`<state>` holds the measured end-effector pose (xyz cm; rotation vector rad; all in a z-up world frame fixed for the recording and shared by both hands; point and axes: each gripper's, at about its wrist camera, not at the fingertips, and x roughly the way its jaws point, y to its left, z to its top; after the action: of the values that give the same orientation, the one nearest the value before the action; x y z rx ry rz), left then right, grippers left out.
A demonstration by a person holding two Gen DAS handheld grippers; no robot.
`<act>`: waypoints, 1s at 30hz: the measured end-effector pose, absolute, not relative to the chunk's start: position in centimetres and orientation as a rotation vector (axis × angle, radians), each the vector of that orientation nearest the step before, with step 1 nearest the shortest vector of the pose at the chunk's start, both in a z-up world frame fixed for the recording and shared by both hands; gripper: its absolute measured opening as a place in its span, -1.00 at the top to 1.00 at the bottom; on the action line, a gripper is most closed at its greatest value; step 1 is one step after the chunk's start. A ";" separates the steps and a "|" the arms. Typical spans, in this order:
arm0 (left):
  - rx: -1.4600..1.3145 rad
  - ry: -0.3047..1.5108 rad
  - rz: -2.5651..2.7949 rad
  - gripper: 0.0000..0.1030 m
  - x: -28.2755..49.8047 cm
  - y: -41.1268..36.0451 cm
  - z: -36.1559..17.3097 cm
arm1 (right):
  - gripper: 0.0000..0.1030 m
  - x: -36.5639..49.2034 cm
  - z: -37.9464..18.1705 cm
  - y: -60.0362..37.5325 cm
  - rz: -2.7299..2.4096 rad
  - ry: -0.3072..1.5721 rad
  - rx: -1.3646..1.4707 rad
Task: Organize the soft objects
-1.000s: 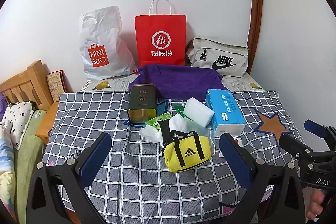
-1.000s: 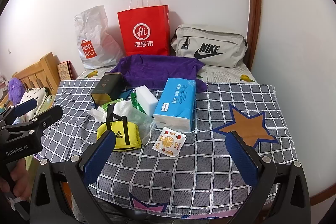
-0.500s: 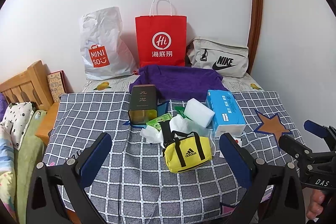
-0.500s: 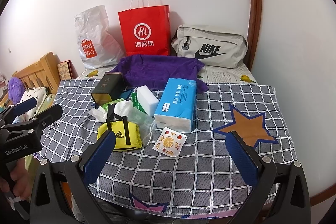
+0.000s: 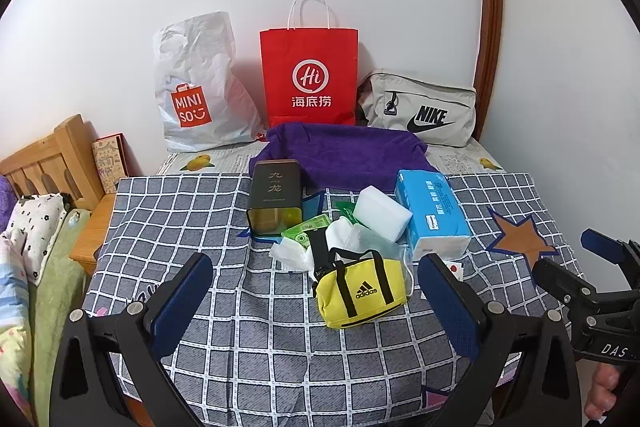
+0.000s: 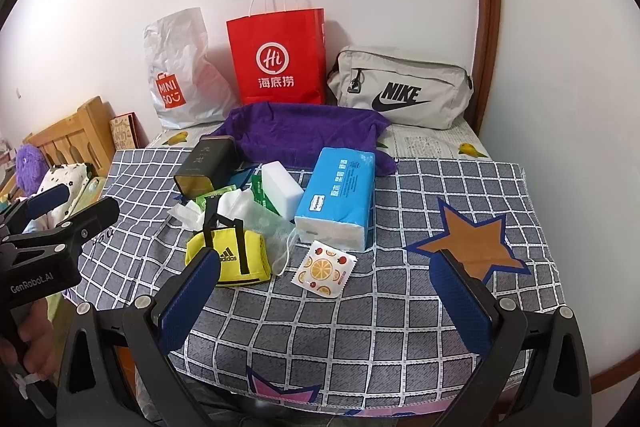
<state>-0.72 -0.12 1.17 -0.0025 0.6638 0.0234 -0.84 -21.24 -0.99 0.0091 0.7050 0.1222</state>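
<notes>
A pile of small things lies mid-table on a grey checked cloth (image 5: pixel 180 227): a yellow Adidas pouch (image 5: pixel 360 293) (image 6: pixel 236 255), a white sponge block (image 5: pixel 382 213) (image 6: pixel 282 189), a blue tissue pack (image 5: pixel 434 213) (image 6: pixel 340 193), crumpled white tissue (image 5: pixel 292 255), a fruit-print sachet (image 6: pixel 324 269) and a dark tin (image 5: pixel 276 197) (image 6: pixel 206 167). A purple towel (image 5: pixel 348 153) (image 6: pixel 304 133) lies behind them. My left gripper (image 5: pixel 316 303) is open, hovering just short of the pouch. My right gripper (image 6: pixel 326 301) is open near the front edge, empty.
Against the back wall stand a white Miniso bag (image 5: pixel 196 87), a red paper bag (image 5: pixel 310 75) and a grey Nike bag (image 5: pixel 420 109). A wooden bed frame (image 5: pixel 48 163) with bedding sits to the left. A wooden door frame (image 5: pixel 490 19) runs up the right corner.
Both views have barely shifted; the grippers stay open and nothing on the table has moved.
</notes>
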 end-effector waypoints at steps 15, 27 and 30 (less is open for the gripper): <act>-0.001 0.674 0.028 -0.99 -0.4 0.0 0.6 | -0.99 -0.7 -1.1 -21.6 0.129 0.695 0.010; -0.031 0.824 -0.006 -0.99 3.1 -0.3 -5.2 | -0.99 1.4 -4.4 -23.2 0.109 0.760 0.032; -0.036 0.858 -0.022 -0.99 3.9 -0.9 -6.8 | -0.99 2.2 -5.7 -23.4 0.107 0.791 0.036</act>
<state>3.94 -0.85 -6.76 -0.0360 0.8581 -0.0215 2.22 -23.38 -5.73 0.0363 0.7909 0.1070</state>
